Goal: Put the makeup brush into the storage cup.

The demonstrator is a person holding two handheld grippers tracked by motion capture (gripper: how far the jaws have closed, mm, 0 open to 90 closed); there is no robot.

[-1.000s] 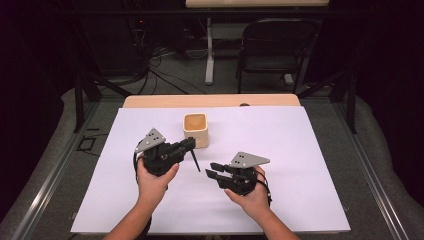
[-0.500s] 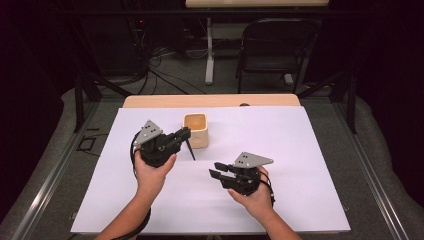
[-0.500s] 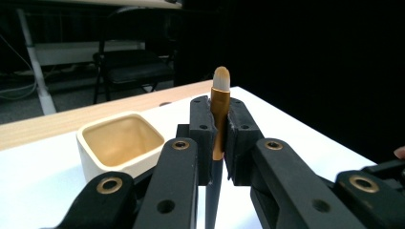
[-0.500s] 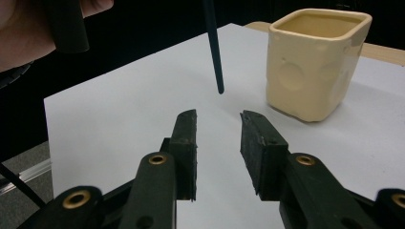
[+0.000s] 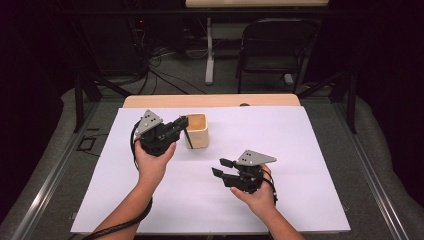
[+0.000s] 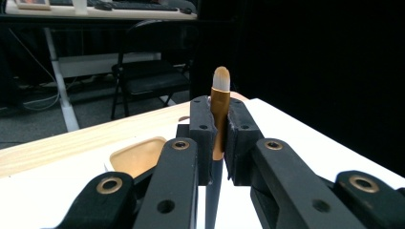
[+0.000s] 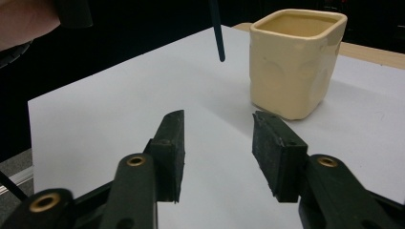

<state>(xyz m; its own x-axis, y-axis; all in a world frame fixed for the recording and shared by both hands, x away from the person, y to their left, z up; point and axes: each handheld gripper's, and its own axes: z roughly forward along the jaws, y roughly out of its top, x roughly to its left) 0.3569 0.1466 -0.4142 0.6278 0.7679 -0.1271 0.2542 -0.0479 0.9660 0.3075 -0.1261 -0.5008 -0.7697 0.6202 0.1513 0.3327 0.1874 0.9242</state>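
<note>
Left claw clamps brush at ferrule | light, stiff, slim | beside cup | right claw just opening, empty

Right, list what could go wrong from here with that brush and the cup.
1. The left gripper pinches the brush only at its gold ferrule, so the long handle hanging below could swing or slip.
2. The handle tip hangs outside the cup, beside its wall; lowering now might knock the cup or miss its opening.
3. The right gripper is open and apart from the cup, so nothing steadies it.
</note>
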